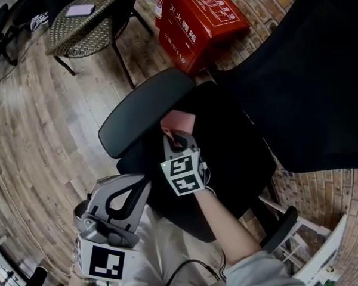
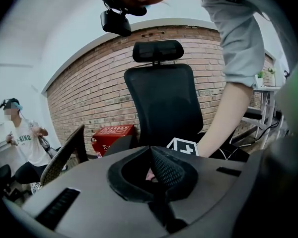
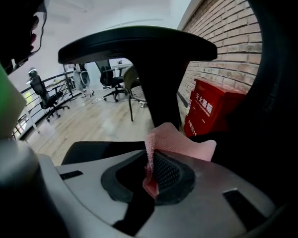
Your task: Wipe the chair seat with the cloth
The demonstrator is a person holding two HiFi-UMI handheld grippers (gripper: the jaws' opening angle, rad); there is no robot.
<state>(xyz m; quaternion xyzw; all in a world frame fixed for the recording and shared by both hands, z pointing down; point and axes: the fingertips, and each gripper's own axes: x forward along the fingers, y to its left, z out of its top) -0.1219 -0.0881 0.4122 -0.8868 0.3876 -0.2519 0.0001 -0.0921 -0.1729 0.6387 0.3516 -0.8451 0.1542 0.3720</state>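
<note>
Pink cloth (image 1: 179,121) clamped in right gripper (image 1: 176,139) | on black chair seat (image 1: 238,154), frame centre | left gripper (image 1: 142,185) closed, empty, lower left

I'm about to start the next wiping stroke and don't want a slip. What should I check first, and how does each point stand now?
1. Cloth clamped in right hand-held gripper: ok.
2. Cloth over chair seat: ok.
3. Cloth pressing on the seat: cannot tell.
4. Left hand-held gripper apart from the cloth, jaws together, empty: ok.
5. Room toward armrest: not ok, it is close beside the cloth.
</note>
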